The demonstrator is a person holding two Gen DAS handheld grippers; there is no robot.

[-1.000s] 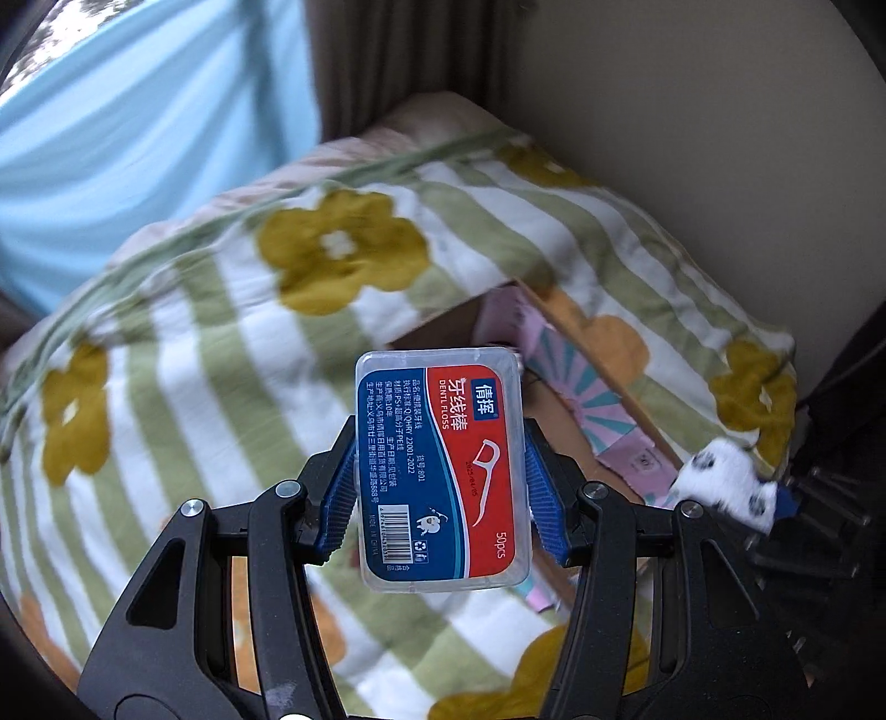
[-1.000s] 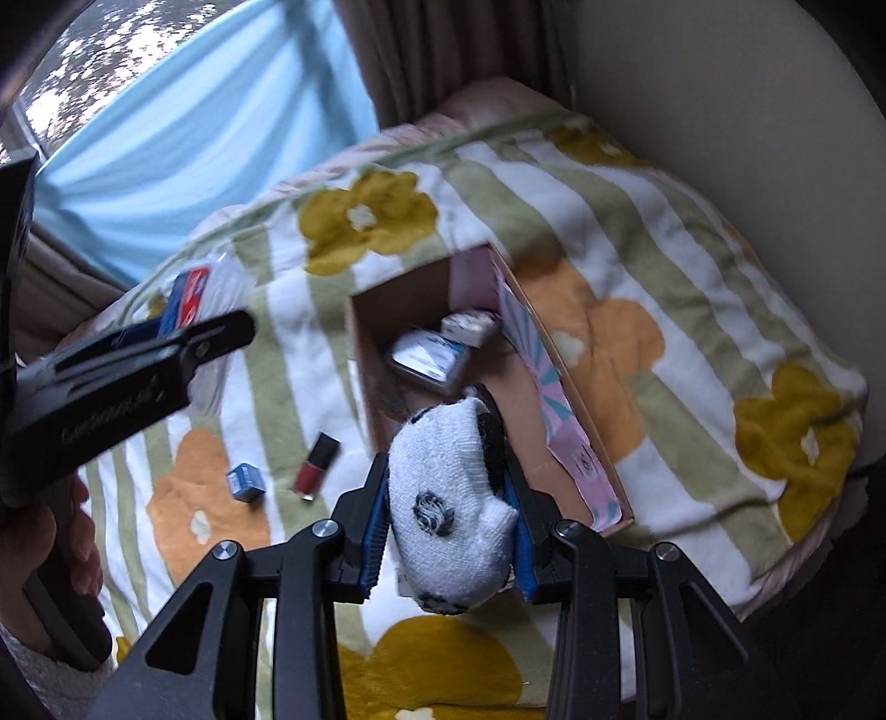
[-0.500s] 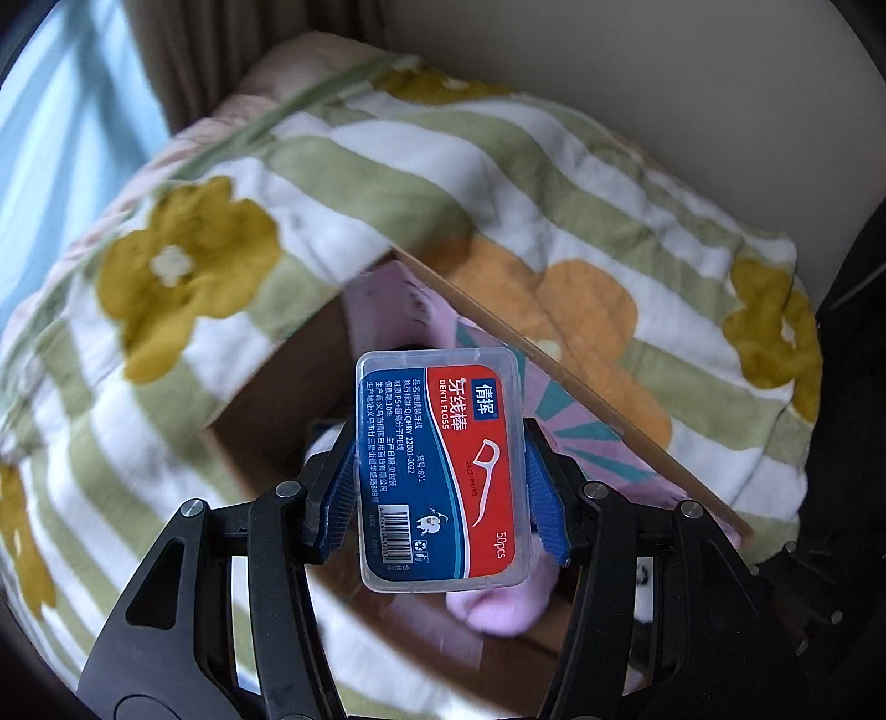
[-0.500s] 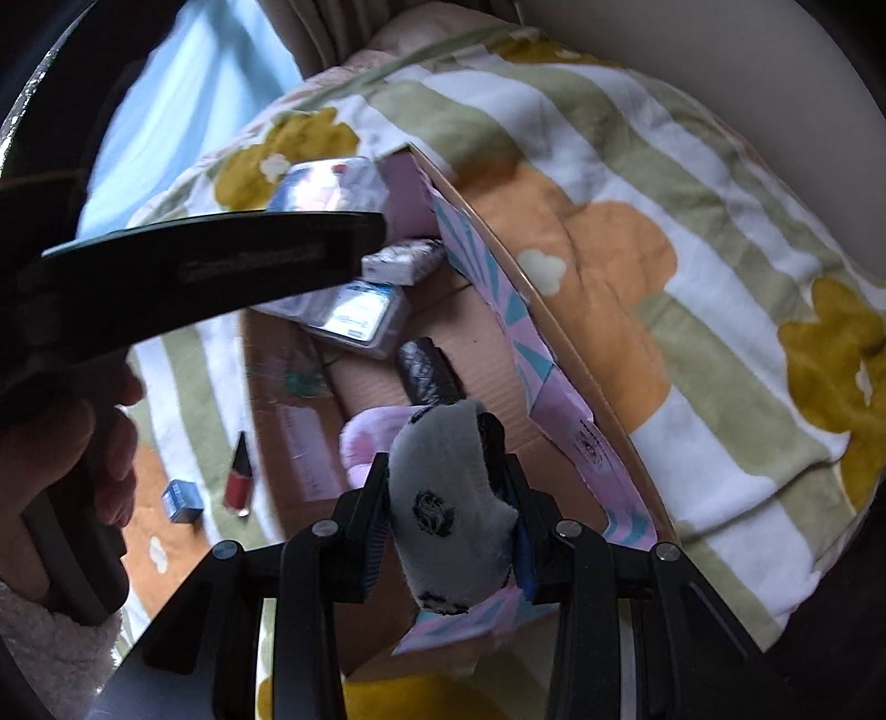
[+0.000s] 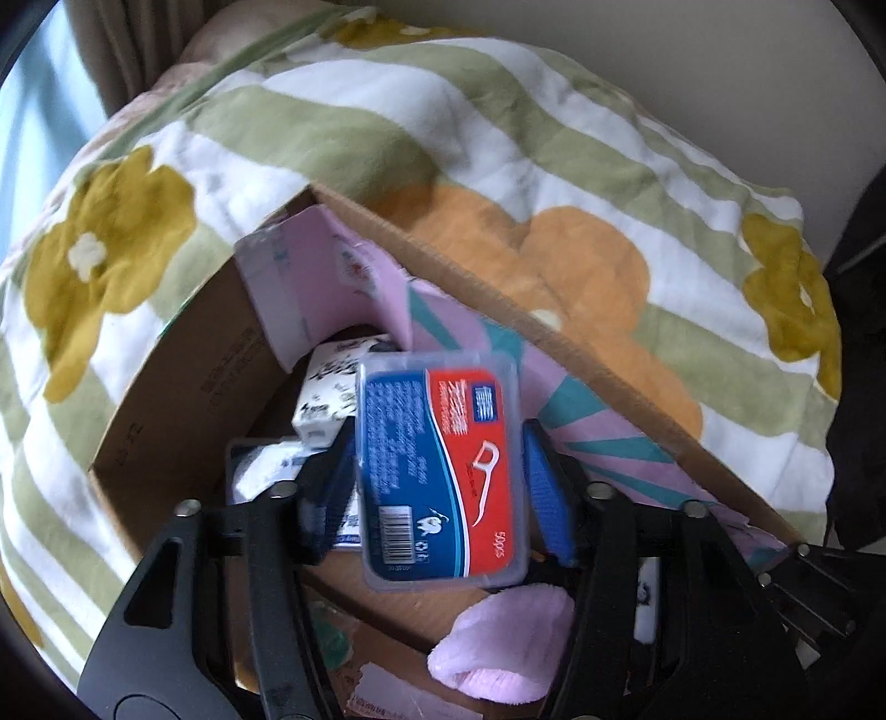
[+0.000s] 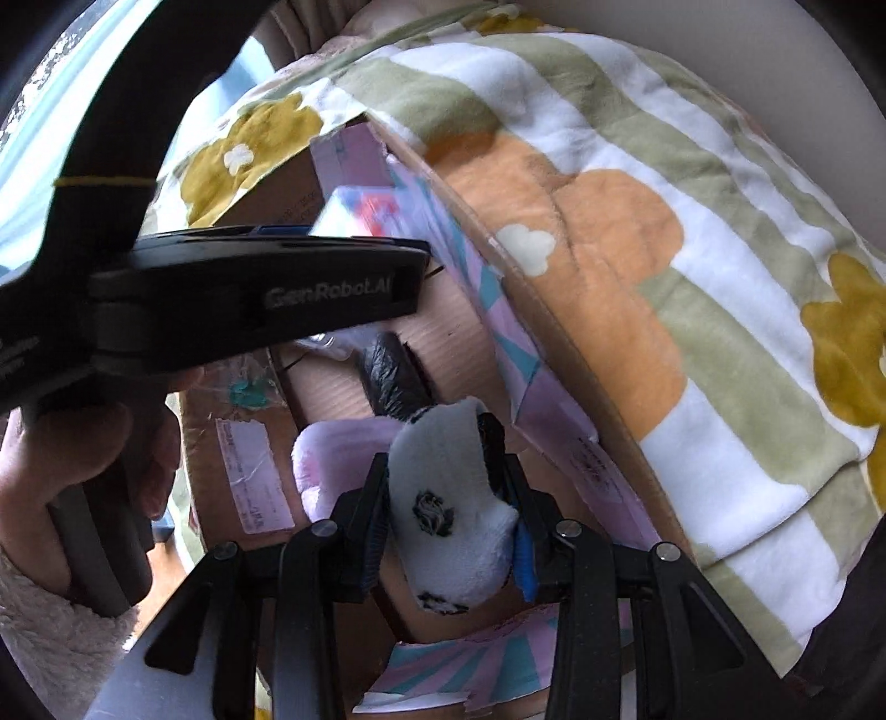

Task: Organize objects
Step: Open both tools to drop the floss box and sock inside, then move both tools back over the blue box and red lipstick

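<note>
Over the cardboard box, the right gripper grips a white sock; its jaws have just been widening. Left gripper crosses at ten o'clock.

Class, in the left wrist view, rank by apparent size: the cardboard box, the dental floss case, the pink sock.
1. cardboard box
2. dental floss case, though it is nearest the camera
3. pink sock, partly hidden, so unsure

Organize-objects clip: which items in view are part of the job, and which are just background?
Job: dental floss box, white sock, cardboard box; lying in it: pink sock, tissue pack, black bundle.
Just there: flowered blanket, curtain.
</note>
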